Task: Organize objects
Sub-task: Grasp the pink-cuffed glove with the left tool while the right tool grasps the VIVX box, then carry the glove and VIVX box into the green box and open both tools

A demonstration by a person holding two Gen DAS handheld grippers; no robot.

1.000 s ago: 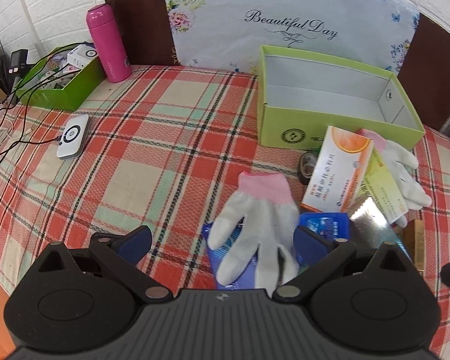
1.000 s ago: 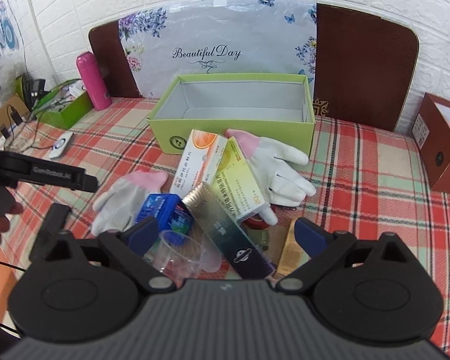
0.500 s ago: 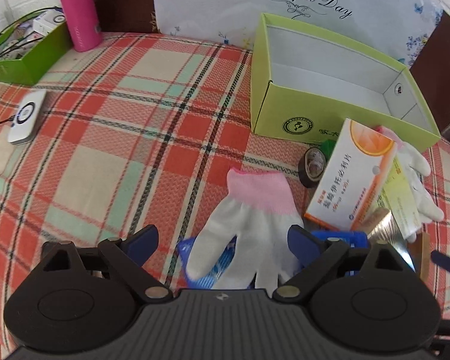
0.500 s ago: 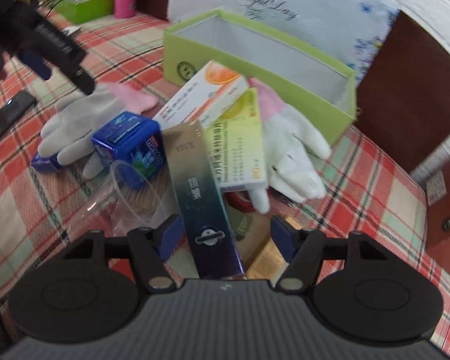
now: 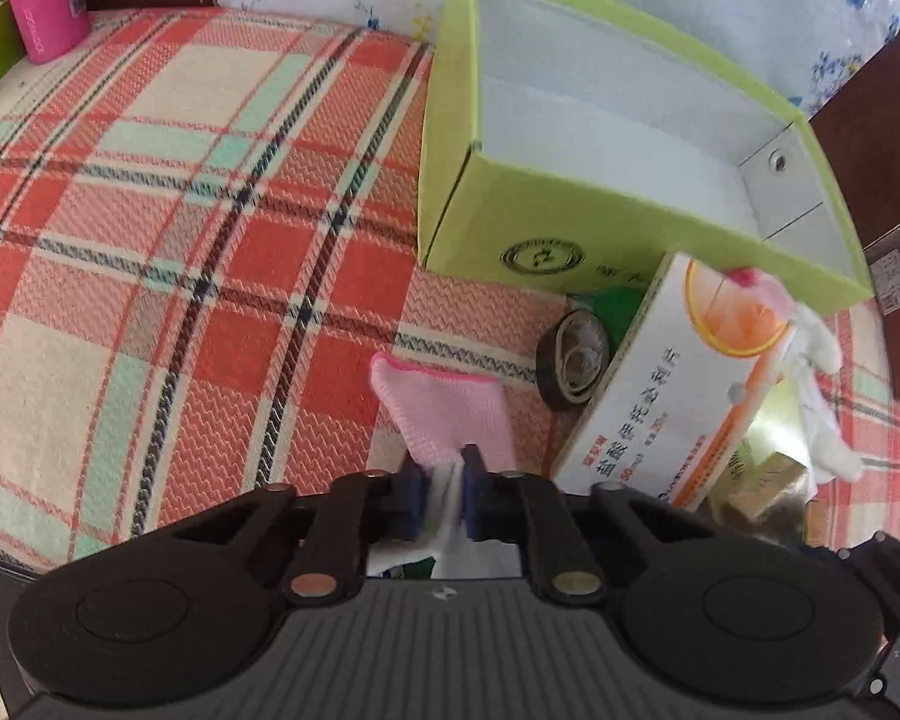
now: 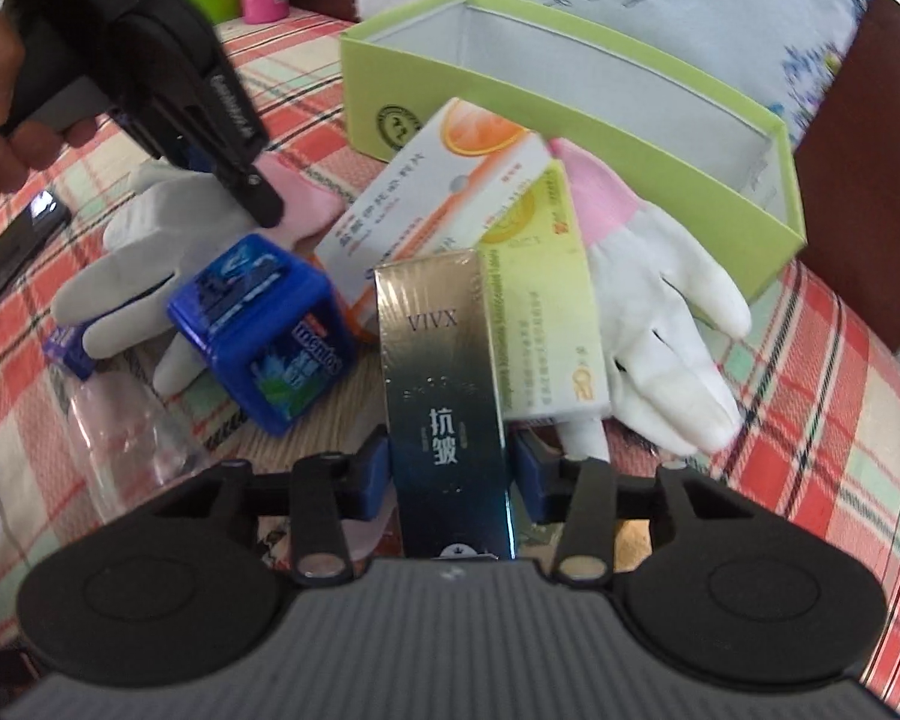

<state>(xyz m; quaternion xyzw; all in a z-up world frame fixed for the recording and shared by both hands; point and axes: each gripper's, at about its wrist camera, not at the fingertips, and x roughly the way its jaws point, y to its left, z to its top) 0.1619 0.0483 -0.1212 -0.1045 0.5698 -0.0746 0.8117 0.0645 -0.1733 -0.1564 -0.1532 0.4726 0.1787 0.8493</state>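
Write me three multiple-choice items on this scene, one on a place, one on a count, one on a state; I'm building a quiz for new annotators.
1. Where is the roll of dark tape?
A. inside the green box
B. on the cloth beside the orange-and-white carton
C. on the pink bottle

2. How many pink-cuffed white gloves show in the right wrist view?
A. one
B. two
C. four

3. What is the left gripper doing?
A. pinching a glove
B. standing wide open
C. holding the blue Mentos tub

Key: B, the roll of dark tape lies by the orange-and-white carton; B, one glove left, another right; A, the left gripper is shut on glove fabric.
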